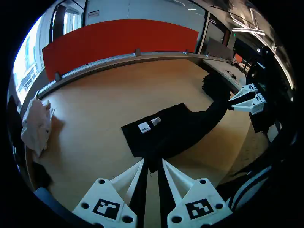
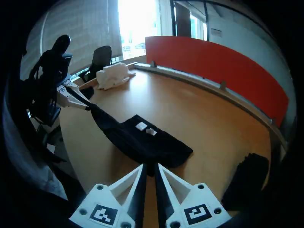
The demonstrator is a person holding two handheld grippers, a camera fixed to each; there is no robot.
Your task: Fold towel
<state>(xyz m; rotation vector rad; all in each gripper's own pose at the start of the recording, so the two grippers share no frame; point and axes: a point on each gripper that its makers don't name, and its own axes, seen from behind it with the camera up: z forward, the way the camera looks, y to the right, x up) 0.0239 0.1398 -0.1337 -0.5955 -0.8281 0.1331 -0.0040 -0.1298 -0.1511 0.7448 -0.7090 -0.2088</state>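
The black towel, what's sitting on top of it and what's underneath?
Two small white tags lie on top of the black towel, near one end. Under it is the wooden table; the part of the table that the cloth covers, and anything lying there, cannot be seen.

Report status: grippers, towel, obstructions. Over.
Left gripper, right gripper: each shut on black towel. One edge stretched between them, rest on table. White cloth pile far aside.

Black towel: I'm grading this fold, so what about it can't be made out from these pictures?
- Left gripper view: left tool fingers cover the gripped corner of the black towel.
- Right gripper view: the corner in the right tool is likewise hidden.
- Both views: layers and creases are lost, black on black.
- Right gripper view: the white labels are too small.
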